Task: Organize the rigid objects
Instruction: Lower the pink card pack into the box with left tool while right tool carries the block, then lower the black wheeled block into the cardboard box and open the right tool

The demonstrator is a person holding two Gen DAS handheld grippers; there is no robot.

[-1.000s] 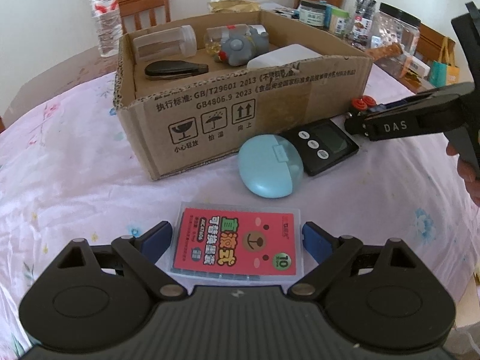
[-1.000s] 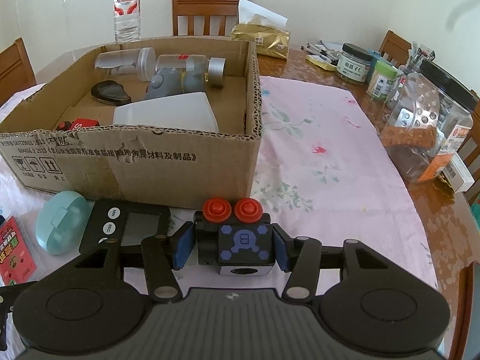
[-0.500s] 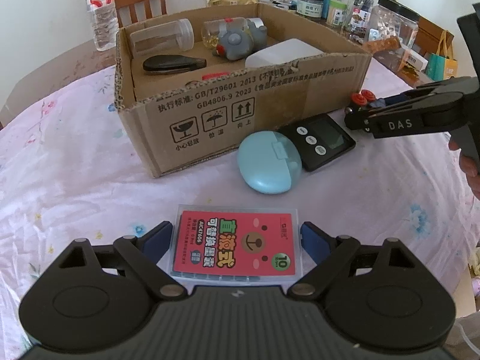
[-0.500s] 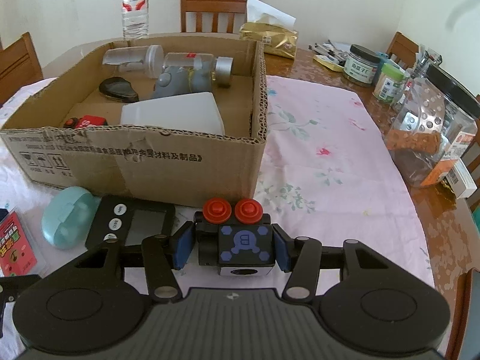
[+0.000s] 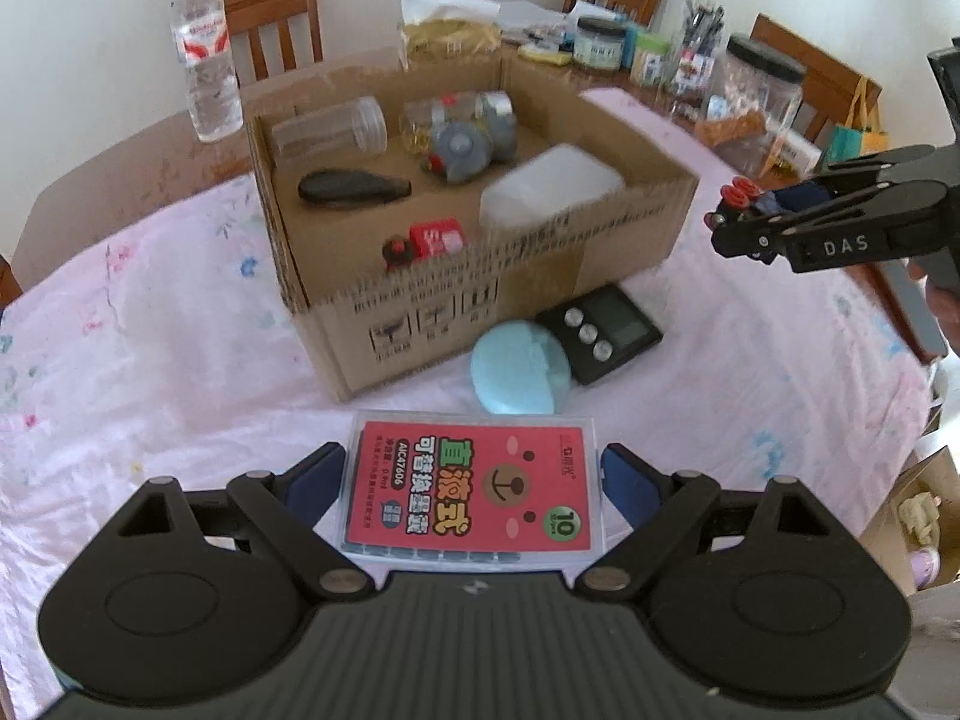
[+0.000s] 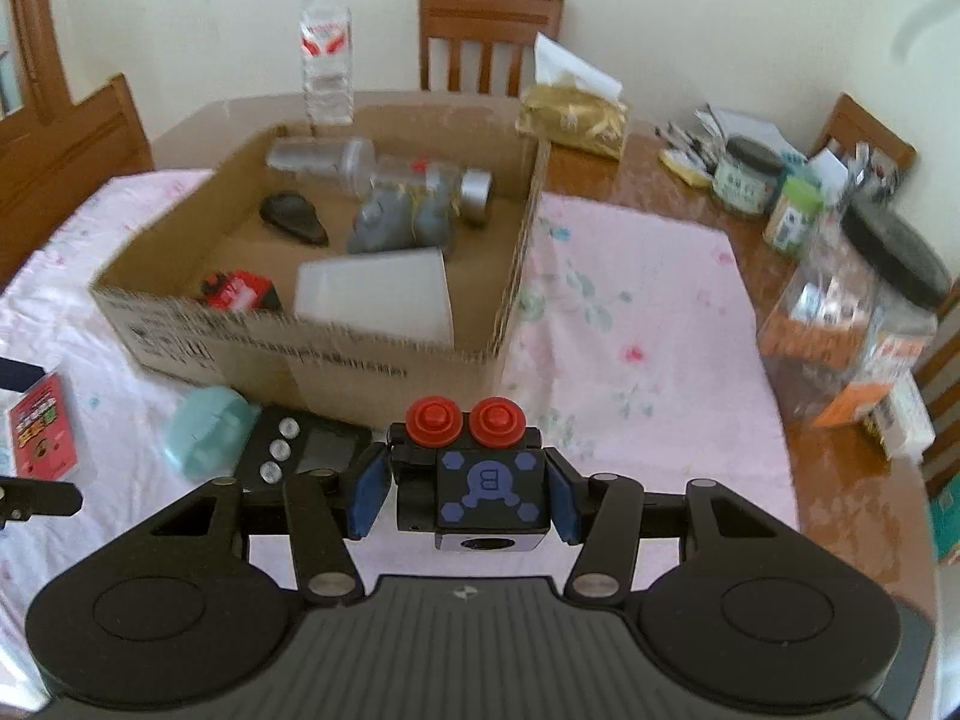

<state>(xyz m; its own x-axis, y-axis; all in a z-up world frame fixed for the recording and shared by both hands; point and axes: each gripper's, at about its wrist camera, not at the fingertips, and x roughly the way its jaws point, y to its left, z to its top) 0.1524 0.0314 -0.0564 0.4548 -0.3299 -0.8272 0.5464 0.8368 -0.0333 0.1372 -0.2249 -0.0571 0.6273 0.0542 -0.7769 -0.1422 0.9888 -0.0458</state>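
Observation:
My left gripper [image 5: 474,480] is shut on a clear flat case with a red bear label [image 5: 471,489], held above the tablecloth. My right gripper [image 6: 465,489] is shut on a black cube toy with two red buttons [image 6: 489,480], held in the air to the right of the cardboard box [image 5: 540,276]; it also shows in the left wrist view [image 5: 744,210]. The box [image 6: 336,354] holds a white tub [image 6: 375,294], a grey toy [image 6: 396,219], clear jars, a black oval thing [image 6: 294,219] and a red item [image 6: 240,291].
A light blue oval case [image 5: 519,369] and a black digital timer [image 5: 600,333] lie on the pink cloth in front of the box. A water bottle [image 5: 201,54], jars [image 6: 852,324], a tissue pack [image 6: 570,114] and chairs stand at the table's far and right sides.
Both grippers have risen with their loads, so the box's inside shows more from above. The right gripper with the cube toy now sits higher beside the box's right end.

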